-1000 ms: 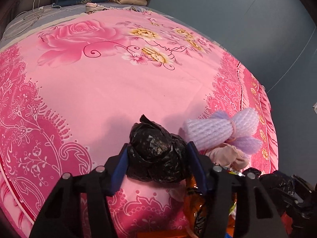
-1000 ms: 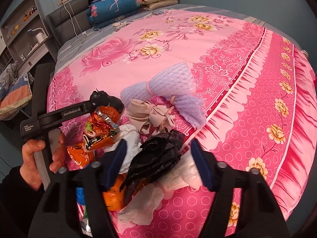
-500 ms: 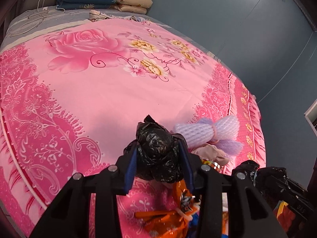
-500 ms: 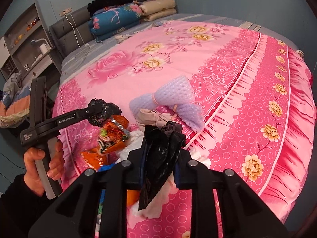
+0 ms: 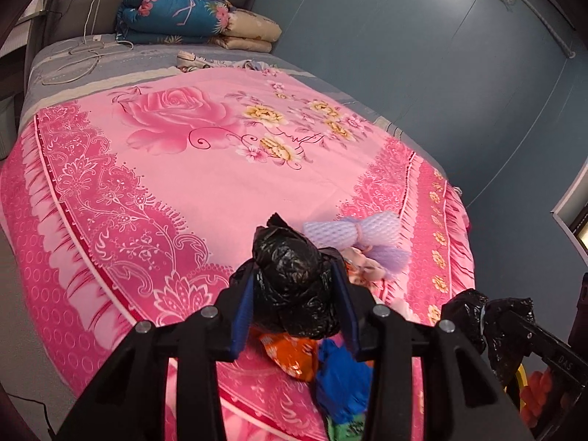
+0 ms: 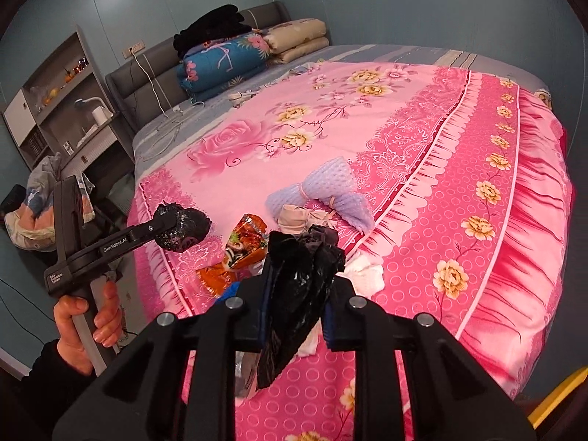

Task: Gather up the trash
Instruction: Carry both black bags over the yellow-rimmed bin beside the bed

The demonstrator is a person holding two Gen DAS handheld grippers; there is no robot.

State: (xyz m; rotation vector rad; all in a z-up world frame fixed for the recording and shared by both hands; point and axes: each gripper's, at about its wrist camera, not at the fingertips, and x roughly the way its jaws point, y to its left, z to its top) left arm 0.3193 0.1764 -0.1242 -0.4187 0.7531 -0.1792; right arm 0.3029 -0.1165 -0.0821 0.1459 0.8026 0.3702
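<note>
My left gripper (image 5: 294, 294) is shut on a crumpled black plastic ball (image 5: 290, 279), held above the pink bed; it also shows in the right wrist view (image 6: 182, 226). My right gripper (image 6: 296, 294) is shut on a limp black plastic bag (image 6: 297, 294) that hangs down between the fingers; the bag also shows in the left wrist view (image 5: 488, 327). More trash lies on the bed below: an orange snack wrapper (image 6: 244, 242), a purple foam net (image 6: 319, 193), a beige cloth wad (image 6: 297, 217), white tissue (image 6: 364, 272) and a blue scrap (image 5: 341, 378).
The pink floral bedspread (image 6: 422, 154) covers the bed. Folded quilts and pillows (image 6: 235, 58) are stacked at the headboard, with cables on the grey sheet (image 6: 161, 132). A shelf unit (image 6: 62, 103) stands left of the bed. A yellow edge (image 6: 558, 393) shows at the lower right.
Both grippers closed on their black plastic pieces and lifted them up and back from the bed. The trash pile now lies farther below.
</note>
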